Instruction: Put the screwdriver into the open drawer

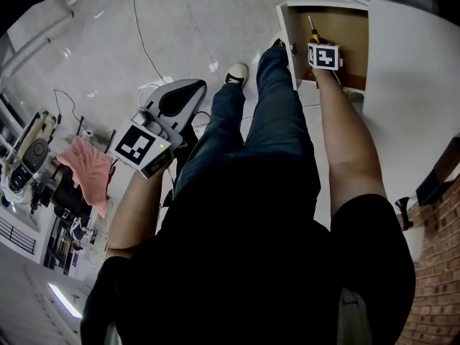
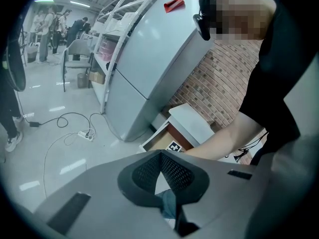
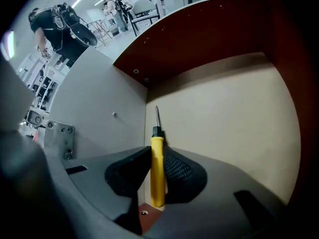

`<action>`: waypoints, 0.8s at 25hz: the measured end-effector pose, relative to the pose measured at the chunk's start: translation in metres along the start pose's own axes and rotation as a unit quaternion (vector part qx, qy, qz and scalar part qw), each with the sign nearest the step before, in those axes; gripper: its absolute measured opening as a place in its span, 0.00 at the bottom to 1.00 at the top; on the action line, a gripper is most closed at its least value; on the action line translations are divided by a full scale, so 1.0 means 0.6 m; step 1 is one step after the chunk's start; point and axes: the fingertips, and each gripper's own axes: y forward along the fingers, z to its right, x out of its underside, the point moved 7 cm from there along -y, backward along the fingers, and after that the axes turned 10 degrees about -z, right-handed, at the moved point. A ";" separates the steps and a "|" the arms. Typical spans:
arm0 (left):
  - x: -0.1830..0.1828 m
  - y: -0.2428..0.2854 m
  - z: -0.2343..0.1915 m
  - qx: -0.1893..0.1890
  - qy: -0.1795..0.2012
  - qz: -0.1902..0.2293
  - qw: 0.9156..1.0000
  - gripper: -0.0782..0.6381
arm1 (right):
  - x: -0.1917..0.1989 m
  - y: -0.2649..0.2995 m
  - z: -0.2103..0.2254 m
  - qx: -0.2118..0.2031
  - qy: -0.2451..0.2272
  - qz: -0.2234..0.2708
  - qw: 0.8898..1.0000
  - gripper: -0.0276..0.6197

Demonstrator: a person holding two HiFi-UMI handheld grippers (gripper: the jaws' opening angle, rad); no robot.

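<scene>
The screwdriver (image 3: 157,168) has a yellow handle and a short metal tip. It stands between the jaws of my right gripper (image 3: 157,152), which is shut on its handle. The tip points at the back corner of the open drawer (image 3: 224,113), over the beige bottom and next to the dark brown back wall. In the head view the right gripper (image 1: 323,54) reaches into the drawer (image 1: 341,20), with the screwdriver (image 1: 313,29) sticking out ahead of it. My left gripper (image 1: 147,148) hangs at the left, far from the drawer. Its jaws (image 2: 160,157) meet with nothing between them.
The drawer juts from a white cabinet (image 1: 413,85) beside a brick wall (image 1: 438,264). The person's legs (image 1: 266,113) stand just left of the drawer. A pink cloth (image 1: 90,167) and gear lie at the left. Cables (image 2: 65,126) run over the floor near a big white unit (image 2: 144,68).
</scene>
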 end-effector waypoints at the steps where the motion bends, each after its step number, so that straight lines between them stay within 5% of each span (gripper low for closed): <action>1: 0.001 0.001 0.000 -0.001 -0.001 -0.001 1.000 0.13 | 0.000 0.003 0.001 0.000 0.000 -0.001 1.000 0.18; 8: -0.001 0.009 -0.003 -0.002 0.023 0.010 1.000 0.13 | 0.003 0.016 0.002 -0.001 0.007 -0.013 1.000 0.18; 20: -0.002 0.027 -0.002 0.004 -0.006 -0.008 1.000 0.13 | -0.020 0.011 -0.003 0.006 -0.004 0.023 1.000 0.18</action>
